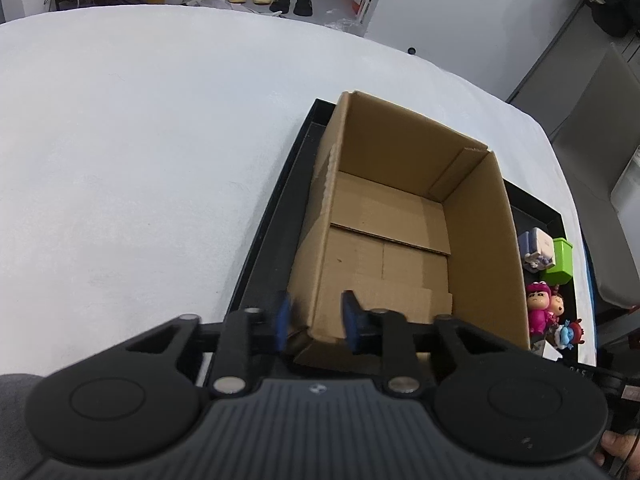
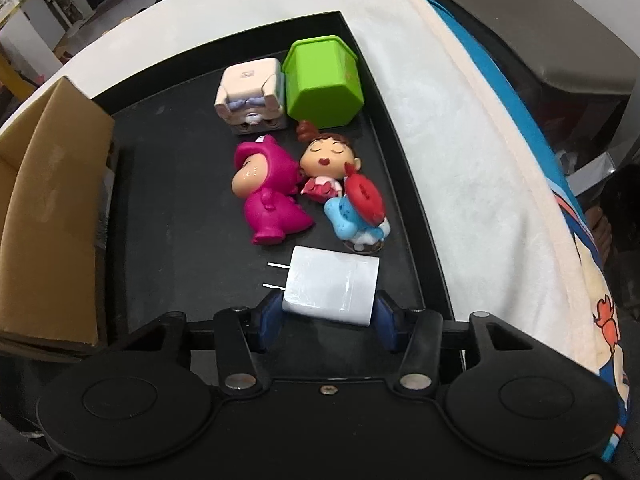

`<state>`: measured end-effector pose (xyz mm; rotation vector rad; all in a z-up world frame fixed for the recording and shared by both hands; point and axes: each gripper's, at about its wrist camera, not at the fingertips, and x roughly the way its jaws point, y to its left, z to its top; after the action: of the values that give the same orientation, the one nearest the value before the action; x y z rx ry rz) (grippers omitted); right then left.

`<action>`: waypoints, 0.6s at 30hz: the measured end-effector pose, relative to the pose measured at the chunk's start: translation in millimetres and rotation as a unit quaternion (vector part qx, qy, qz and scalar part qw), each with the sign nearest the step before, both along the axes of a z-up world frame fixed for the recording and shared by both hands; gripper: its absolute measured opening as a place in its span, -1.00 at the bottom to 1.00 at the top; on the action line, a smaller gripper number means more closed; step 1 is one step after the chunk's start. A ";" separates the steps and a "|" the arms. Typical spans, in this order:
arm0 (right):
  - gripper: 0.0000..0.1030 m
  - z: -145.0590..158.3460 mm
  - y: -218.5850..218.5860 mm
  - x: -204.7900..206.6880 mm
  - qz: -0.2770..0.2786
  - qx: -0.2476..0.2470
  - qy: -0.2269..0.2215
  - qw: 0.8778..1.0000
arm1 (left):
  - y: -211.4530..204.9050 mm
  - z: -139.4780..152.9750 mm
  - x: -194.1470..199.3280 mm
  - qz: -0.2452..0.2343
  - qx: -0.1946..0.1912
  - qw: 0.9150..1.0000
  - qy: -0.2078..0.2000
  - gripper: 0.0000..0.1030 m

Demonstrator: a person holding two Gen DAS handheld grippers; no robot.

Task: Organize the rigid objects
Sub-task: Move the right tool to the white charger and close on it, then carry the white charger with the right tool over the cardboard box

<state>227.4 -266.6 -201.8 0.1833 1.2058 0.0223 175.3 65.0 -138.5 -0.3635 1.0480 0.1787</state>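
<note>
An empty open cardboard box [image 1: 400, 220] stands in a black tray [image 1: 276, 216]. My left gripper [image 1: 316, 322] is open, its blue pads either side of the box's near left corner, not clamping it. In the right wrist view my right gripper [image 2: 327, 318] has its pads against both sides of a white plug charger [image 2: 332, 286], prongs pointing left, over the tray floor [image 2: 180, 200]. Beyond it lie a pink figure [image 2: 268, 196], a brown-haired doll [image 2: 324, 160], a blue and red figure [image 2: 356, 212], a white cube toy [image 2: 252, 96] and a green container [image 2: 324, 80].
The tray sits on a white cloth-covered table [image 1: 140, 140]. The box wall [image 2: 52, 200] stands left of the toys. A blue patterned blanket edge [image 2: 580, 240] hangs at the right. Slippers [image 1: 272, 0] lie on the floor beyond the table.
</note>
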 end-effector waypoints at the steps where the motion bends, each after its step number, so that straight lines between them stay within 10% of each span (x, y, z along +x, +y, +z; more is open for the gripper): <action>1: -0.09 1.3 -2.5 -1.2 -0.003 0.009 -0.003 1.000 | -0.5 -0.5 0.6 0.000 0.004 1.000 0.000 -0.66; 18: -0.09 37.5 -3.0 -13.9 0.003 0.059 -0.024 0.998 | 3.4 0.7 -6.6 -0.022 -0.004 1.000 -0.007 -0.77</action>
<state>213.5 -269.6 -164.3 0.2809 1.1587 0.1027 168.6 68.4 -137.8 -0.3478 1.0417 0.1326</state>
